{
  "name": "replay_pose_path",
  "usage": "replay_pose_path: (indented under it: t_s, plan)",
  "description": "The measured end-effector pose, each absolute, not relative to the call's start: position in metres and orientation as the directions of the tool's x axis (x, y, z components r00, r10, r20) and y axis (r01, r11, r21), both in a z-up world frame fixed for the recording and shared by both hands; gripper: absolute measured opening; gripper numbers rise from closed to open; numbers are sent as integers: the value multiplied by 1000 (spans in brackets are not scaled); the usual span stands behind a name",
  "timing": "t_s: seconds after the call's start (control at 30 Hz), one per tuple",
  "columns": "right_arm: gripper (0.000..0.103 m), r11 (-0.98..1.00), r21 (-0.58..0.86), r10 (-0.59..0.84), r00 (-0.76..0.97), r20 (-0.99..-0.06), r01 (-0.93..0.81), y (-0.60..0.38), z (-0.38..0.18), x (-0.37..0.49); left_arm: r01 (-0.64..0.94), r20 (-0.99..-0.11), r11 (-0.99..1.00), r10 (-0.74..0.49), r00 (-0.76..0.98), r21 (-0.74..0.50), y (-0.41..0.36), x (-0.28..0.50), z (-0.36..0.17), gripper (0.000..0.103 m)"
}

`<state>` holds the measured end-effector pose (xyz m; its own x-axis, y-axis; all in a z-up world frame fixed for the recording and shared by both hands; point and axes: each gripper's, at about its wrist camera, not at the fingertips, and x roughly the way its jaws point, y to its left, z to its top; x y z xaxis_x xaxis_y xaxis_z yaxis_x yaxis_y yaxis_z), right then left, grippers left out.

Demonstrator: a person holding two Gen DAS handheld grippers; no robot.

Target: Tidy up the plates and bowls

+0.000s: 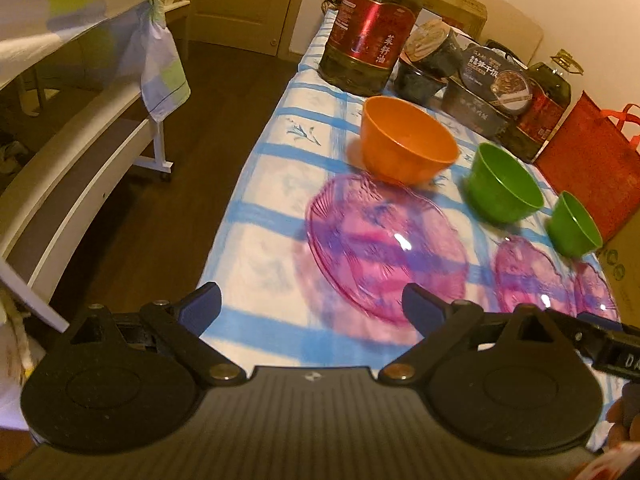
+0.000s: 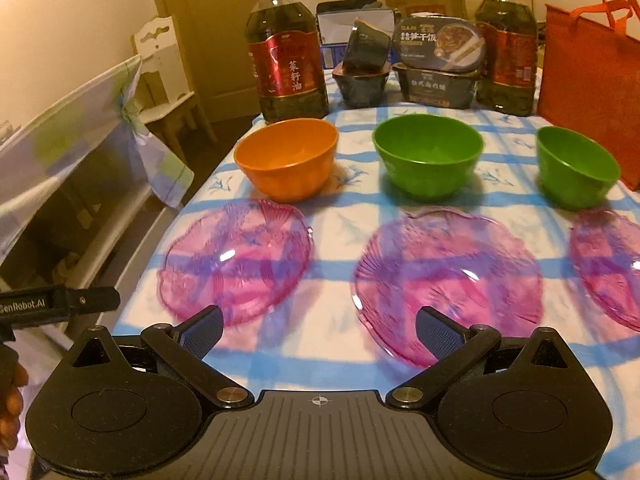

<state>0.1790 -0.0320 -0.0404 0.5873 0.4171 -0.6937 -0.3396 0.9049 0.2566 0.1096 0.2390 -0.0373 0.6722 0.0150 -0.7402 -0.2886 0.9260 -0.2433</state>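
Note:
Three pink glass plates lie in a row on the blue-checked tablecloth [image 2: 344, 224]: left plate [image 2: 236, 260], middle plate [image 2: 448, 280], right plate [image 2: 612, 264]. Behind them stand an orange bowl [image 2: 288, 158], a large green bowl [image 2: 428, 154] and a smaller green bowl [image 2: 576, 168]. In the left wrist view the orange bowl [image 1: 408, 140] sits beyond the left plate [image 1: 384, 244]. My left gripper [image 1: 312, 304] is open and empty above the table's near edge, before the left plate. My right gripper [image 2: 320, 328] is open and empty between the left and middle plates.
Two big oil bottles [image 2: 286, 56] [image 2: 506, 48], stacked dark food containers [image 2: 438, 64] and cardboard boxes line the back of the table. A red bag [image 2: 592, 76] stands at the right. A covered bench [image 2: 80, 152] and dark floor [image 1: 160, 200] lie left.

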Motion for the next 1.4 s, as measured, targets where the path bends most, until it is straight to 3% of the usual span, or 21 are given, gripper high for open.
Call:
replay_pose_path:
  t_s: [0.03, 0.17, 0.23, 0.33, 0.57, 0.7, 0.8, 1.03, 1.4]
  plan:
    - [79, 903, 263, 421, 586, -693, -338, -27, -43, 185, -284, -743, 929, 16, 669, -236, 242, 116, -39, 93]
    - [64, 910, 269, 411, 596, -690, -315, -11, -53, 206, -257, -746, 942, 12, 666, -214, 249, 137, -46, 89]
    - [49, 909, 280, 414, 591, -692, -308, -4, -59, 215, -245, -747, 948, 9, 665, -206, 249, 147, -50, 87]
    - [40, 911, 281, 410, 584, -701, -301, 3, -70, 227, -229, -749, 954, 5, 662, -196, 251, 159, -57, 85]
    - [31, 917, 270, 395, 563, -726, -295, 16, -90, 243, -210, -759, 961, -1, 651, -181, 254, 184, -74, 62]
    - [26, 916, 279, 397, 550, -734, -289, 21, -98, 251, -197, -764, 963, -14, 645, -184, 255, 193, -81, 39]
    - [23, 914, 291, 402, 540, -740, -281, 21, -102, 255, -193, -765, 965, -11, 644, -176, 255, 197, -84, 35]
    - [12, 914, 302, 404, 540, -738, -271, 18, -105, 258, -174, -769, 968, -27, 638, -178, 249, 201, -86, 10]
    - [10, 908, 334, 420, 538, -731, -254, -2, -89, 239, -168, -771, 974, -8, 637, -149, 232, 178, -68, 8]
